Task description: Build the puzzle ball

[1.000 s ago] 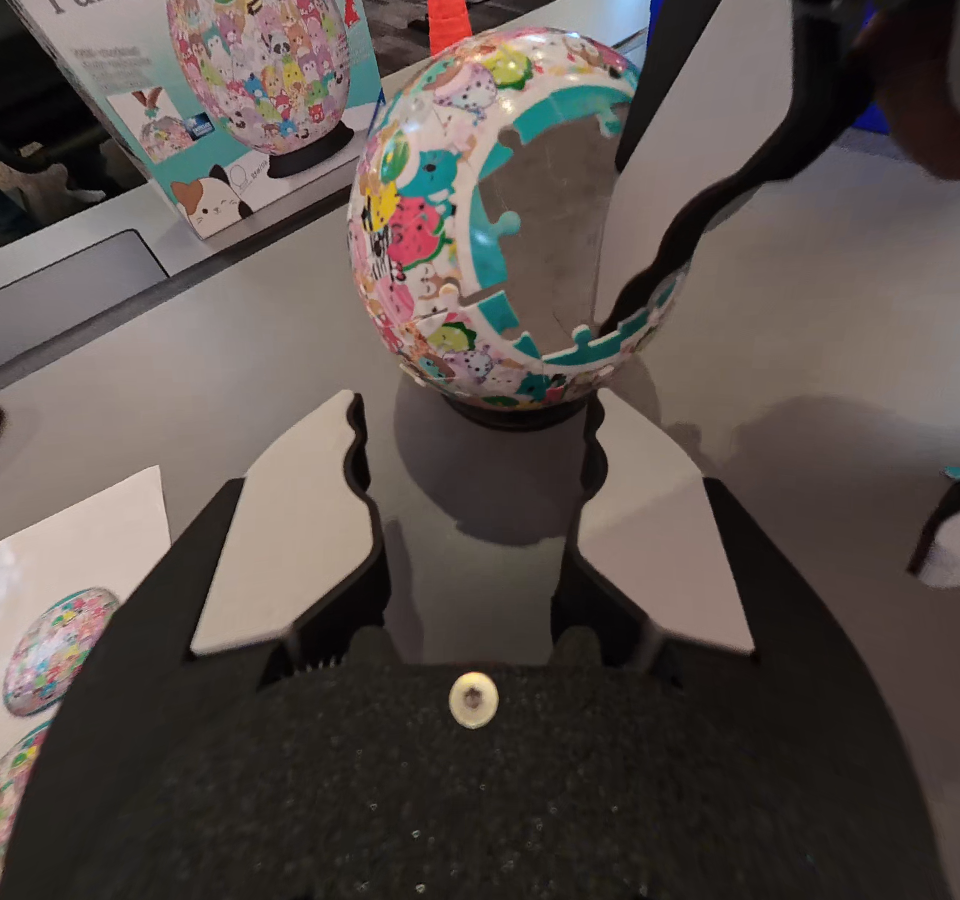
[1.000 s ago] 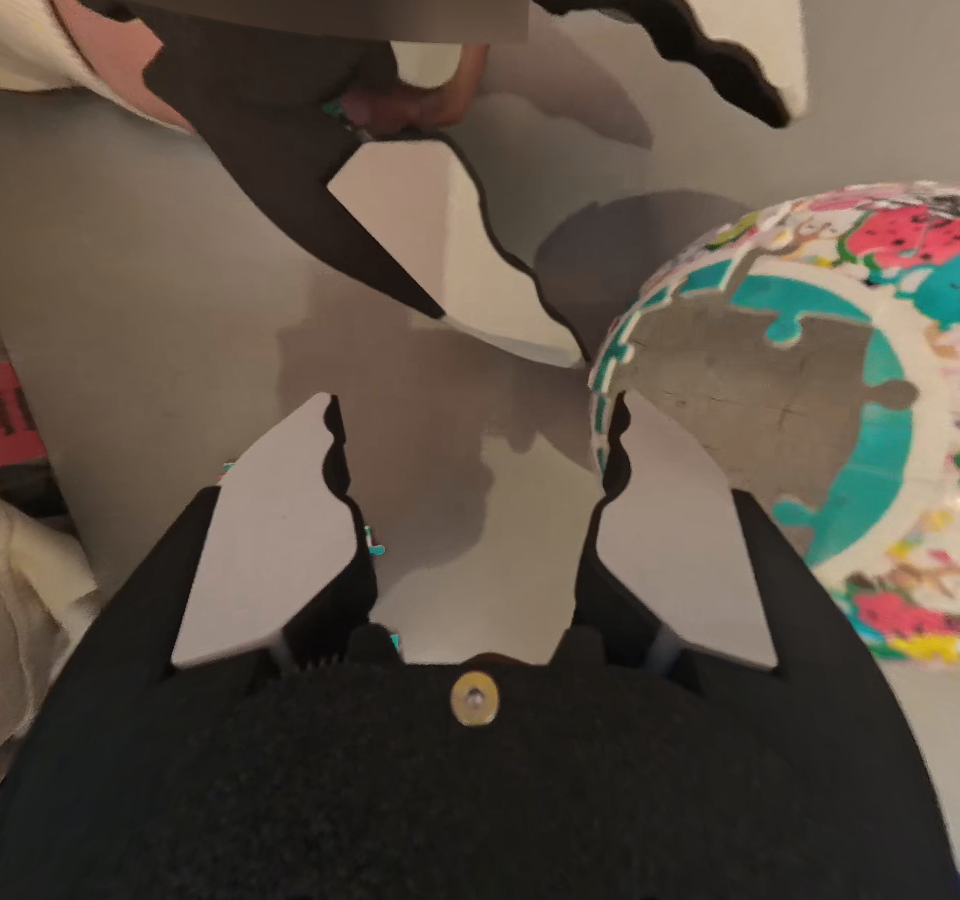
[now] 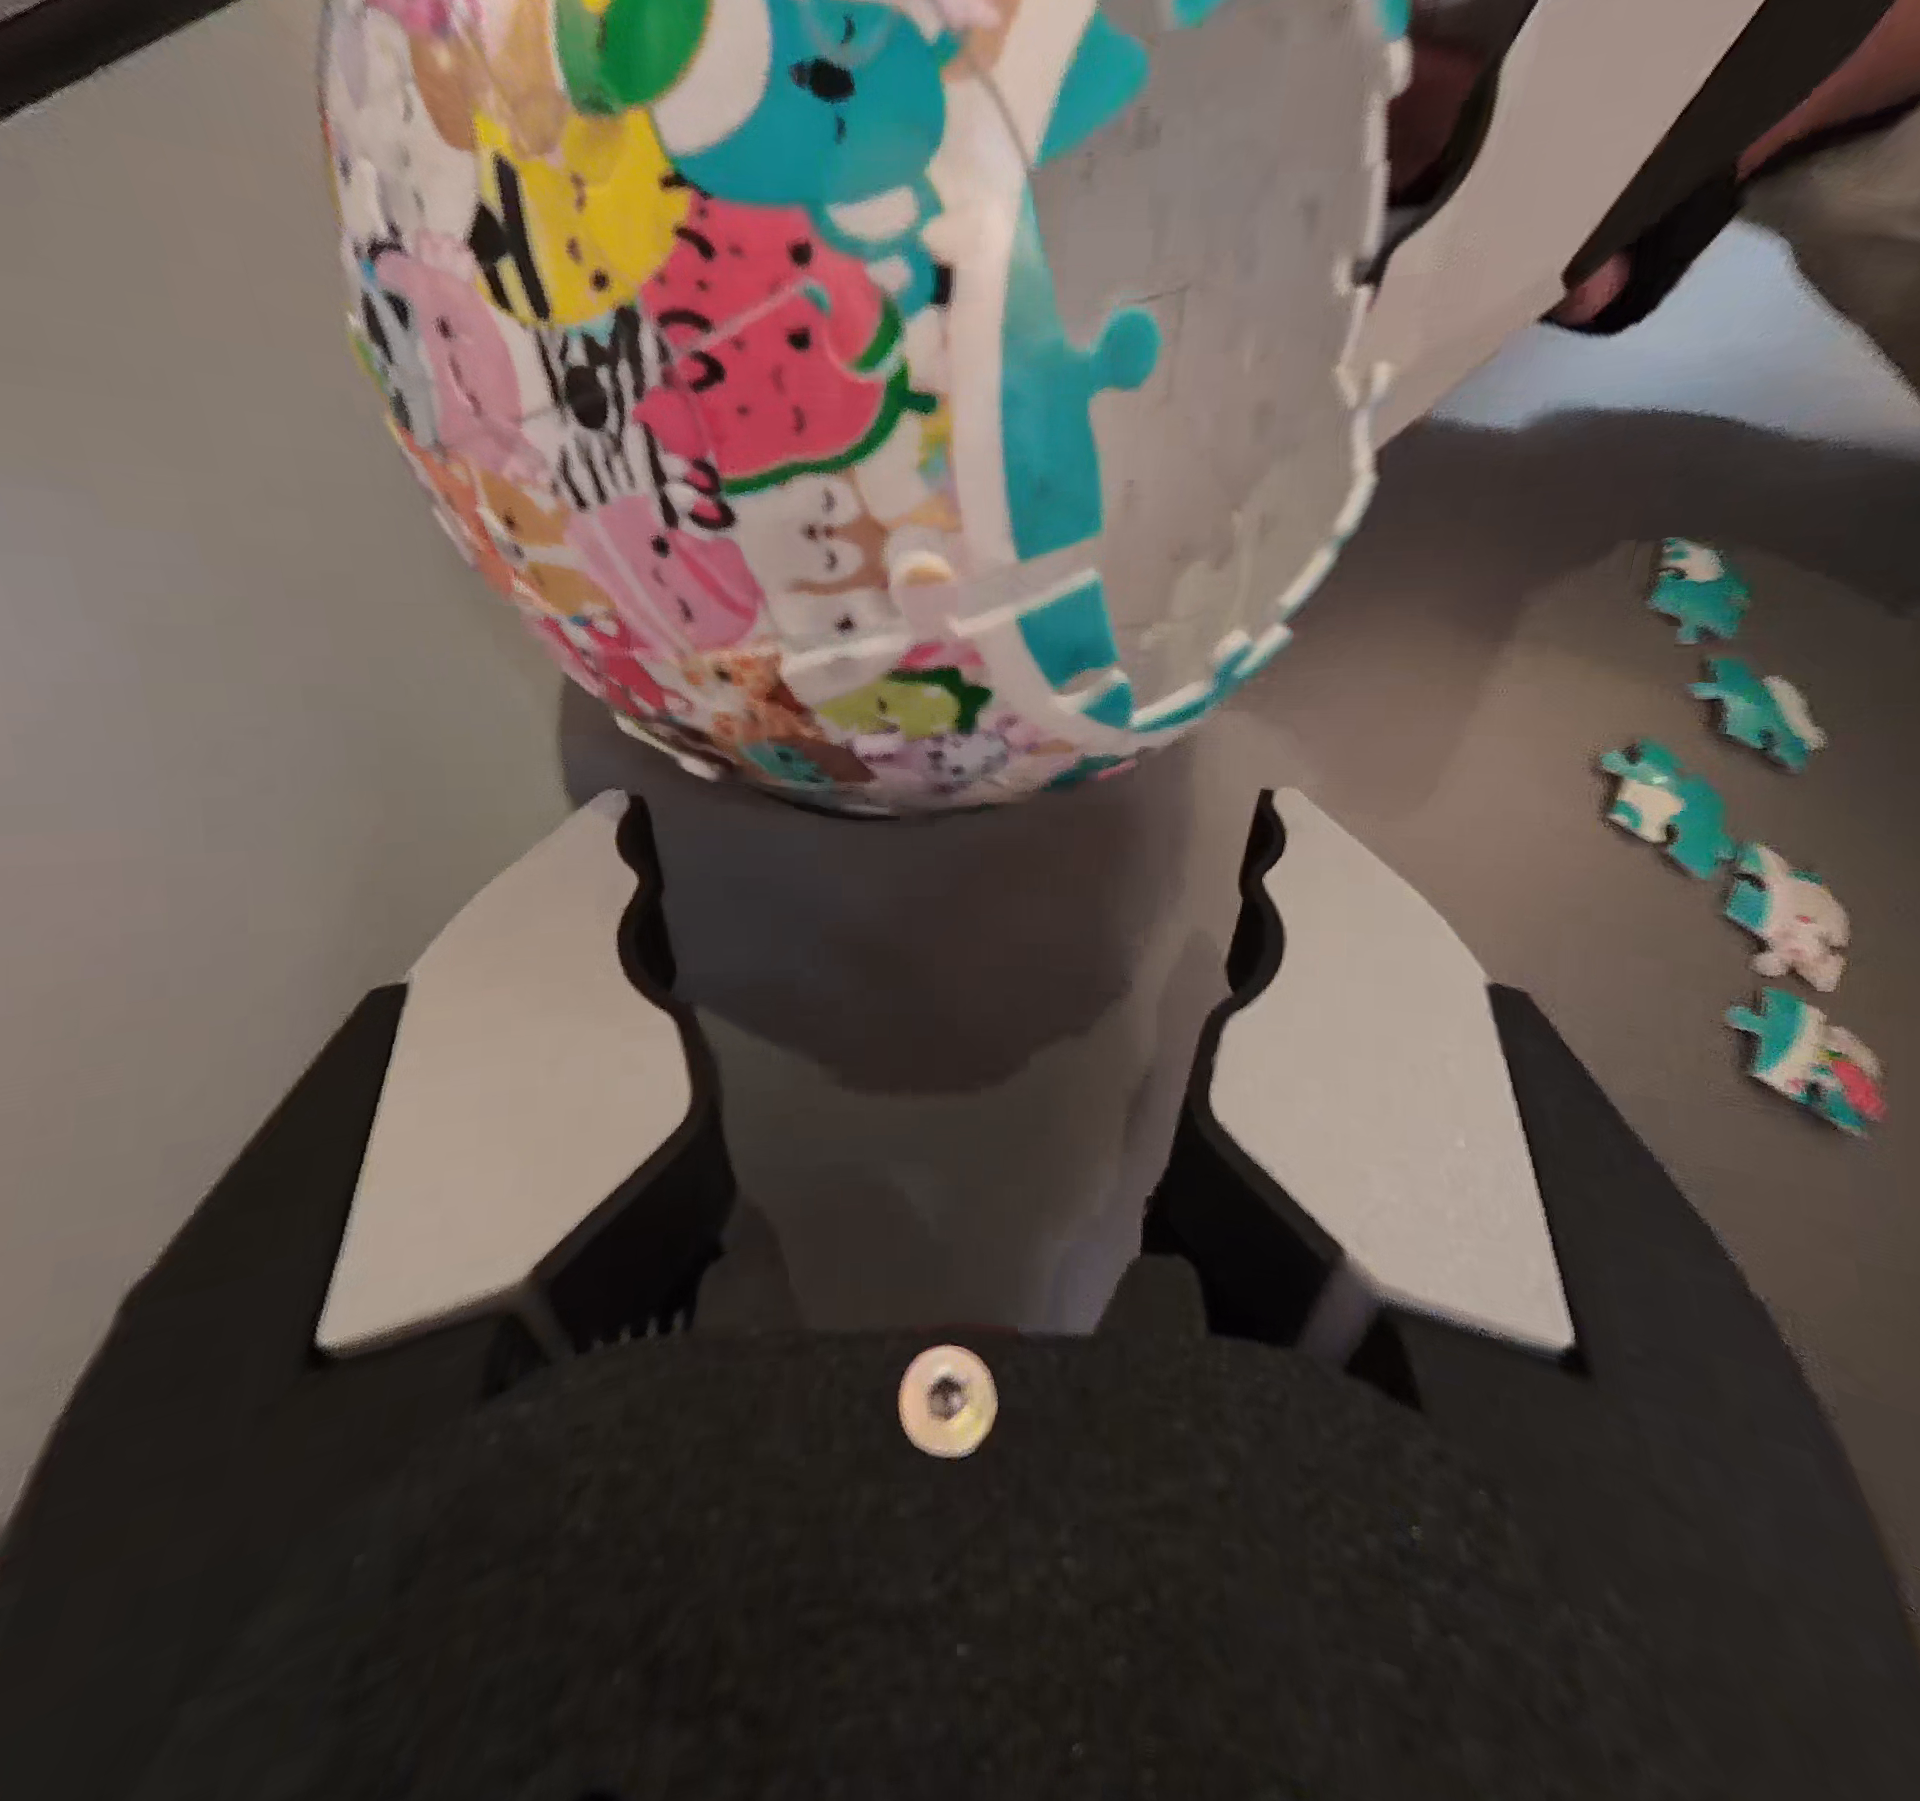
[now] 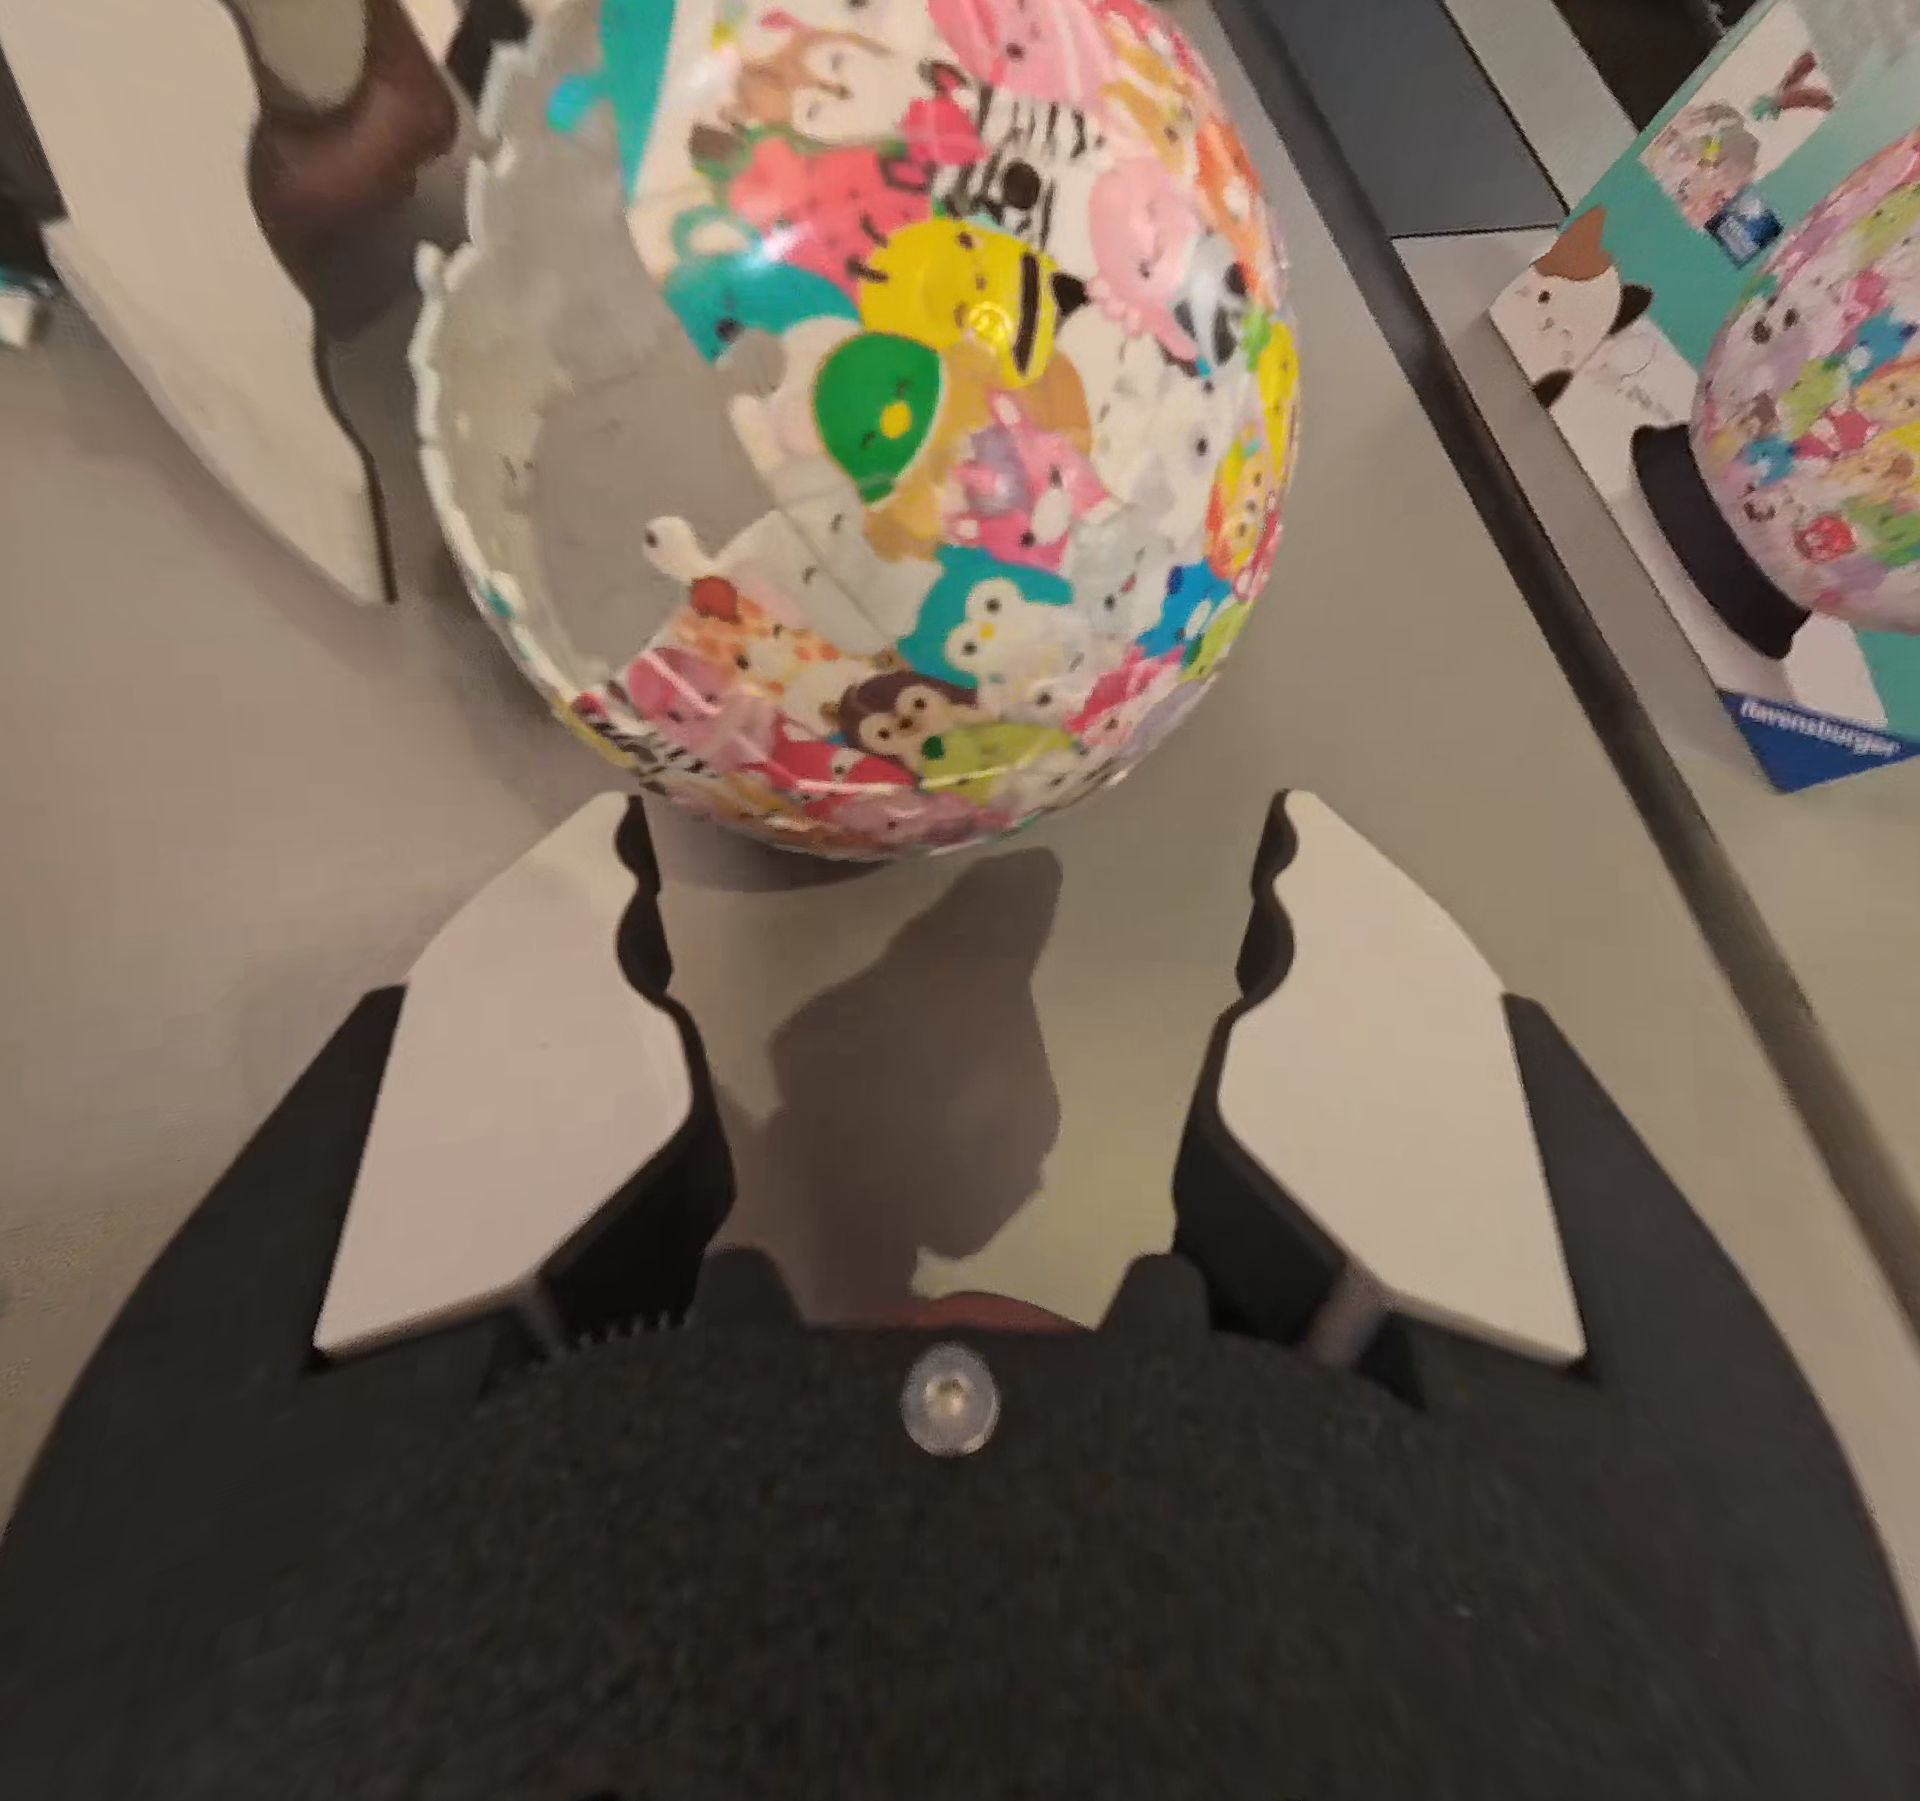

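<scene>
**Puzzle ball unfinished; both grippers empty**

On the grey table, ordered left to right: the left gripper faces the puzzle ball with jaws spread wide and nothing between them. The ball sits just beyond its fingertips, on the table or a low base I cannot make out. A large gap in its shell faces right, exposing the pale inner side of the far wall. Further right lie five loose pieces in a row, teal and white, well apart from the ball.

The right gripper is likewise open wide and holds nothing, with the ball just ahead of its tips.

Handling, as judged: the ball is a thin, hollow, light shell of interlocked curved pieces. It looks stiff enough where complete but weak around the gap, and its glossy surface is probably slippery. A hard squeeze could pop seams. The sound hold is gentle, across the finished coloured wall, away from the jagged rim. The loose pieces are small and thin, best pinched by their edges.

View differences: the left wrist view alone shows the loose pieces and the gap face-on. The right wrist view alone shows the ball's finished side, the printed puzzle box on the adjoining table at right, and the gap only obliquely.
</scene>
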A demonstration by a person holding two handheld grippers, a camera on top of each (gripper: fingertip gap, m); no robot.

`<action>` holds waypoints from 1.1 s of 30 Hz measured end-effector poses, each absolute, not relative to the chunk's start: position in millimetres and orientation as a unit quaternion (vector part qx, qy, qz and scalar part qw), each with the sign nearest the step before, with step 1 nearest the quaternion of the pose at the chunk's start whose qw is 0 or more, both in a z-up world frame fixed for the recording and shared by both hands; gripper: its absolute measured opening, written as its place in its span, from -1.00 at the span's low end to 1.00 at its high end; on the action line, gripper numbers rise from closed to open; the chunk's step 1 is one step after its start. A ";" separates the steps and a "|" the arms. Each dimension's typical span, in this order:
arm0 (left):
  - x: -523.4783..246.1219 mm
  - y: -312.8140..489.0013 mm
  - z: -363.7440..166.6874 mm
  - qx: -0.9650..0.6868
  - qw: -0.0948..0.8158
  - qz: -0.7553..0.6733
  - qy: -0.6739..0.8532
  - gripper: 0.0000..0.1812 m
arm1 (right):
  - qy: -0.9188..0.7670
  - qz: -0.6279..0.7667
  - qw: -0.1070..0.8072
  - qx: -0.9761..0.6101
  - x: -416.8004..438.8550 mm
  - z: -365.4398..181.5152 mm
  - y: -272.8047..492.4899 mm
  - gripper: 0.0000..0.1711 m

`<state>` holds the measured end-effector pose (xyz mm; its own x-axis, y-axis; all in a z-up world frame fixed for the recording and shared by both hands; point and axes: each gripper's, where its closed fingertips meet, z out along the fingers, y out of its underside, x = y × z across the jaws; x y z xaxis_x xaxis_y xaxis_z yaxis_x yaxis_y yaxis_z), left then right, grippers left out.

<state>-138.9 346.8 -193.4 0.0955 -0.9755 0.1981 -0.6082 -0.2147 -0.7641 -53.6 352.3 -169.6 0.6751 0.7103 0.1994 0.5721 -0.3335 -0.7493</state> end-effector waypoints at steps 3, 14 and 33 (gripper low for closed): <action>-133.4 351.5 -196.4 -0.698 0.255 -0.339 0.577 0.16 | -0.436 0.081 0.410 -0.797 -61.1 -176.3 358.3 0.31; -139.2 332.6 -193.5 -0.713 0.243 -0.325 0.571 0.26 | -0.333 0.295 0.348 -0.825 -85.2 -175.5 346.5 0.28; -138.1 333.6 -186.4 -0.715 0.248 -0.320 0.570 0.31 | -0.343 0.303 0.329 -0.826 -95.0 -179.7 355.3 0.53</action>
<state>-138.1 333.6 -186.4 0.1458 -0.9736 0.1755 -0.6569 -0.2279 -0.7187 -95.0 355.3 -179.7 0.5813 0.7659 -0.2747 0.3679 -0.5485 -0.7509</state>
